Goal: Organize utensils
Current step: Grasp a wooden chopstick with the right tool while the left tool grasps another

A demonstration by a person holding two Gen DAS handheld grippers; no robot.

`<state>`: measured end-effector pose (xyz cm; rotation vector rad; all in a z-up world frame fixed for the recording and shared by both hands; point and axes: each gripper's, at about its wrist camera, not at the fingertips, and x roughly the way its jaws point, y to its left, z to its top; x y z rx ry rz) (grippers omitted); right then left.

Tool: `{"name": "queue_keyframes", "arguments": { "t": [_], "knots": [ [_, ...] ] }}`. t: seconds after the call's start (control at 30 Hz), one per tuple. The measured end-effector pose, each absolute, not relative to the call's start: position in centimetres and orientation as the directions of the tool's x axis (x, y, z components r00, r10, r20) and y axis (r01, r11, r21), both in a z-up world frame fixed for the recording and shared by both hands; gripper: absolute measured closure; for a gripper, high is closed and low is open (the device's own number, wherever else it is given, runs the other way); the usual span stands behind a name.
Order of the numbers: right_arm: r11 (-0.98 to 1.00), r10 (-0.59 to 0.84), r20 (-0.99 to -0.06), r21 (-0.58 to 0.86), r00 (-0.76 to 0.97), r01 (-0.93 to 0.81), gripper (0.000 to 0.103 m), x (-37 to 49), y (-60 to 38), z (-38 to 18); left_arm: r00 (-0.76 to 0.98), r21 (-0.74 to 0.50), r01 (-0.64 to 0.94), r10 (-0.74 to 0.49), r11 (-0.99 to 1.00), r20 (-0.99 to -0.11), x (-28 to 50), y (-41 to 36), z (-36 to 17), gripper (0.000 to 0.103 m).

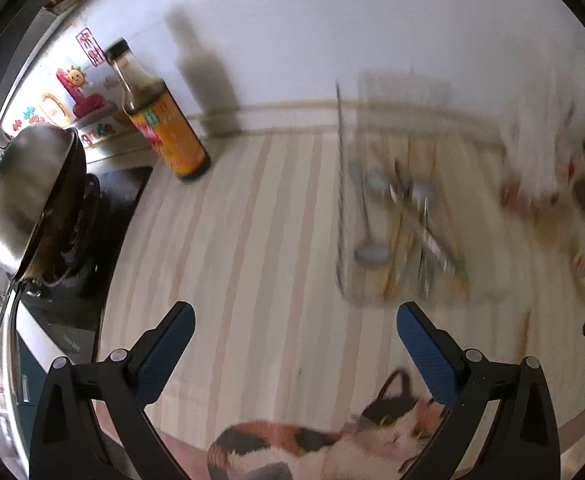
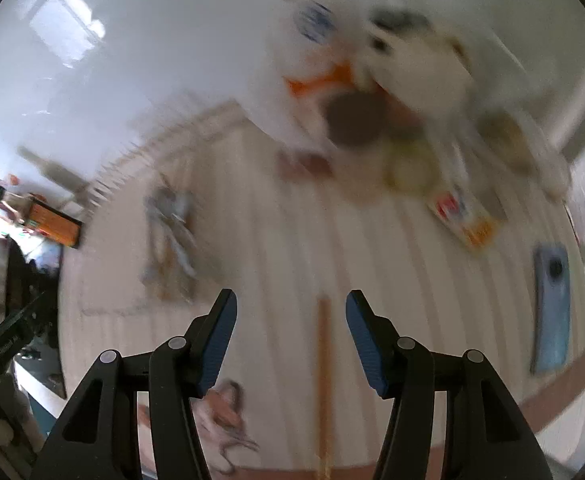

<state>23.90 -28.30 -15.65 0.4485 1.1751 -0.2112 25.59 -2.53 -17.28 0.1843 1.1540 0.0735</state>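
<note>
The left fingers are being held wide and empty; the right fingers are being held apart around a chopstick on the worktop, untouched.

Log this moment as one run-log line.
left gripper: open, empty | right gripper: open, above light wooden chopstick on striped mat | blurred pile of metal spoons and chopsticks: on mat, untouched
</note>
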Motion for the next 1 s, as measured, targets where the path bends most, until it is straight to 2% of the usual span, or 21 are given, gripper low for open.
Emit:
{"name": "queue_keyframes", "arguments": {
  "t": [0.07,0.1,0.33,0.4,0.47,0.73,1.0],
  "knots": [
    [0.881,0.085,-0.942,0.223,0.325,0.417,0.047,22.2,-28.9,-17.8,0.377,0.206,0.053,0.172,0.977,-0.91,24.6,-3.3,-19.1,0.0],
    [0.88,0.099,-0.948,0.225,0.302,0.419,0.055,21.7,-29.0,-18.7,0.361,0.221,0.065,0.183,0.973,-0.914,24.1,-3.7,-20.0,0.0],
    [0.888,0.18,-0.972,0.228,0.154,0.399,0.075,19.6,-27.6,-25.8,0.289,0.277,0.117,0.234,0.954,-0.928,22.4,-5.5,-24.3,0.0],
    [0.891,0.194,-0.973,0.229,0.128,0.392,0.09,19.5,-27.1,-27.1,0.287,0.282,0.128,0.237,0.951,-0.928,22.1,-6.0,-24.6,0.0],
    [0.893,0.195,-0.969,0.239,0.149,0.381,0.097,19.4,-26.8,-27.5,0.29,0.288,0.139,0.239,0.947,-0.927,21.7,-6.7,-24.6,0.0],
    [0.94,0.101,-0.988,0.134,0.119,0.315,0.098,18.8,-25.1,-29.5,0.283,0.272,0.19,0.213,0.943,-0.935,20.5,-9.1,-24.9,0.0],
    [0.918,0.031,-0.996,0.062,0.087,0.392,0.098,14.5,-29.3,-31.6,0.215,0.17,0.343,0.098,0.924,-0.972,18.7,-16.9,-26.0,0.0]
  ]
}}
